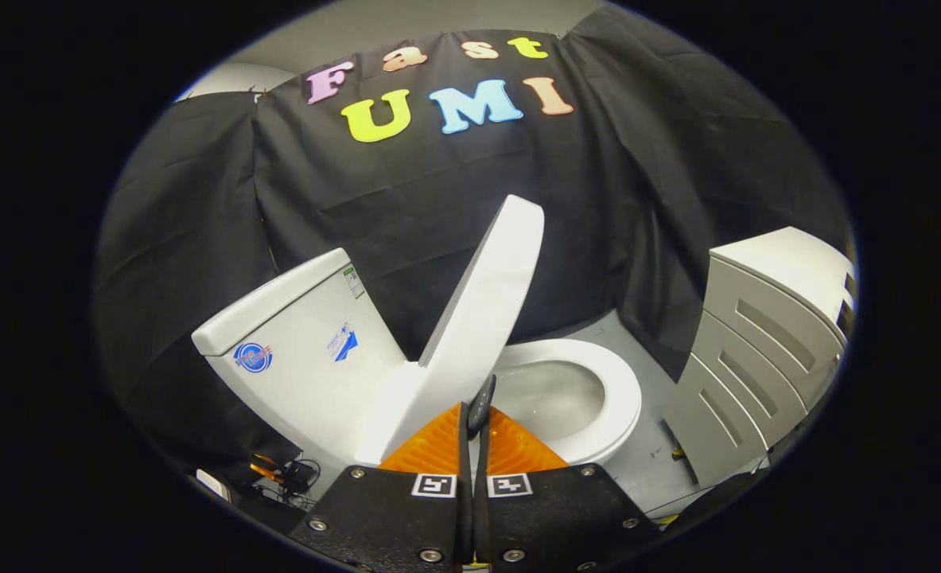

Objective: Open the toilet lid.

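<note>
Looked along the fingers at a black cloth wall (pixel 406 199) behind everything. Found the toilet tank (pixel 303 350) ahead and to the left, with a pale louvred cabinet (pixel 764 350) well apart on the right. Saw the toilet lid (pixel 482 302) already lifted off the seat (pixel 621 398) and standing tilted, its long axis running from the hinge end just ahead of the fingers up and away to the right. Noted a clear wedge of cloth between lid and tank, so not yet leaning back on the tank. Judged the job past halfway: needed only a further swing of the free edge leftward, toward the tank. Made out the open bowl (pixel 550 394) just beyond the fingers, to the right of the lid's foot.

Found the gripper (pixel 474 422) with its fingers drawn nearly together, only a thin slit between them and a small dark piece rising from the slit. Placed the lid's lower edge against the outer side of the left finger, apparently not between the two (hard to be sure, since the fingers hid the contact).

Spotted a round blue sticker (pixel 252 357) and a blue-and-white sticker (pixel 344 342) on the tank's side, plus a small label (pixel 352 281) under its cover; could read none of them. Noticed square black-and-white markers (pixel 433 485) on the fingers' backs.
</note>
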Demonstrator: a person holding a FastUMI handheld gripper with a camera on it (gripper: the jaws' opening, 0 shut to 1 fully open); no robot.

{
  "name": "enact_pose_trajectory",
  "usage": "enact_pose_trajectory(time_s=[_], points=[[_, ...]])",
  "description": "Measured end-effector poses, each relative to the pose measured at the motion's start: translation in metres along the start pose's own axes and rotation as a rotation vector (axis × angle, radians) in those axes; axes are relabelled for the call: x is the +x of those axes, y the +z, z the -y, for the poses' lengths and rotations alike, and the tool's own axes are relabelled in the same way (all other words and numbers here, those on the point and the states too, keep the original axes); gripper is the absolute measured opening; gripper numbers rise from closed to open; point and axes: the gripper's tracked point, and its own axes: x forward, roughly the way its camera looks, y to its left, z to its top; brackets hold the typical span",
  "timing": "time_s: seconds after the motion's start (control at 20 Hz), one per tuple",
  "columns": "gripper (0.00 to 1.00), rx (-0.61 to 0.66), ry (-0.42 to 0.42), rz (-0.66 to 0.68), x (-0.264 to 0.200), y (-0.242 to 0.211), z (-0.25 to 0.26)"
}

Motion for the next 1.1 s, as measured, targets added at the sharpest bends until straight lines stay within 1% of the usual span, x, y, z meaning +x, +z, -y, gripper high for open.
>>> enact_pose_trajectory(time_s=[0.4,1.1], points=[[0.00,-0.089,0.015,0.060,-0.001,0.016,-0.035],[0.00,-0.299,0.081,0.176,-0.002,0.032,-0.103]])
